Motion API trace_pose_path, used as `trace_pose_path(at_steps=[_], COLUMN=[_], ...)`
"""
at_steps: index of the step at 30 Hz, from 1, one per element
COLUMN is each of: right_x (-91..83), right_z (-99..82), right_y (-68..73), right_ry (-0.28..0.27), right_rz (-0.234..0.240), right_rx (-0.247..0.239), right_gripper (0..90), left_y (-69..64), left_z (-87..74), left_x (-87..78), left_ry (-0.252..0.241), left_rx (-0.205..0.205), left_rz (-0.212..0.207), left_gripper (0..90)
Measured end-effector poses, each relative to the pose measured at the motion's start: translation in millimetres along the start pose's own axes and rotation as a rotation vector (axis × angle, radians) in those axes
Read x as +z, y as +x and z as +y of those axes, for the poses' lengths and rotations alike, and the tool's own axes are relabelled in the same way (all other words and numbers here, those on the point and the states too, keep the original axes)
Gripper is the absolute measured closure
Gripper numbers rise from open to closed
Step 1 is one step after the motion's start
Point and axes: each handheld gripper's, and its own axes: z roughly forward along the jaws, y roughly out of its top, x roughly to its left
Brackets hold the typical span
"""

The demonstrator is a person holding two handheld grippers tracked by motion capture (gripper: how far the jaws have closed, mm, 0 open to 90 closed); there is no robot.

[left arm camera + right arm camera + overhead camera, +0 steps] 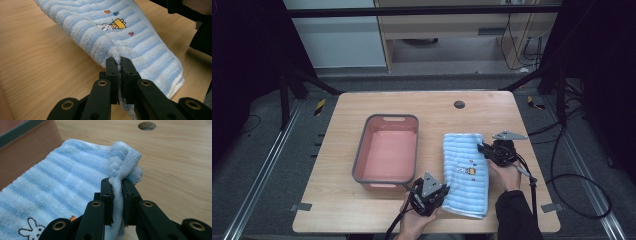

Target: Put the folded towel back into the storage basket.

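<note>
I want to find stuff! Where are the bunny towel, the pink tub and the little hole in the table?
bunny towel [464, 172], high view, striped middle.
pink tub [360, 157], high view, grey left rim.
hole [459, 104], high view, its dark centre.

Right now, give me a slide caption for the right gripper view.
Right gripper pinching the bunched edge of a blue-striped towel on the wooden table, beside a pink bin.

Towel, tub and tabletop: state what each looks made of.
Towel: soft looped terry, probably cotton, in blue and white stripes with an embroidered rabbit; it bunches where the left gripper and right gripper pinch it. Tub: likely moulded plastic, smooth pink inside with a grey rim. Tabletop: light wood grain with a matt finish, perhaps laminate.
</note>
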Motion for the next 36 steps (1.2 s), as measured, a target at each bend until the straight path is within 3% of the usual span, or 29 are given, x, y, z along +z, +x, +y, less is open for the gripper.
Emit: trace_pose_path(at_steps=[8, 17, 30, 36], right_x=[-12.3, -19.2, -25.1, -31.2], right_z=[10.3, 18.8, 29.6, 39.0], right_y=[4.1, 10.1, 19.6, 25.5], right_ry=[-0.042, -0.058, -0.090, -0.129], right_rz=[0.001, -0.009, -0.004, -0.002], right_rx=[0.011, -0.016, -0.031, -0.036], right_gripper=[81.5, 81.6, 81.7, 81.8], left_y=[3.6, 3.3, 11.6, 16.4], left_z=[9.9, 14.2, 24.0, 29.9], left_x=[-10.4, -16.4, -33.5, -44.2], left_ry=[-0.025, -0.037, -0.074, -0.091], left_rx=[0.008, 0.017, 0.018, 0.027], left_rz=[-0.002, -0.008, 0.019, 0.034], left_gripper=[85.7, 85.7, 85.7, 85.7])
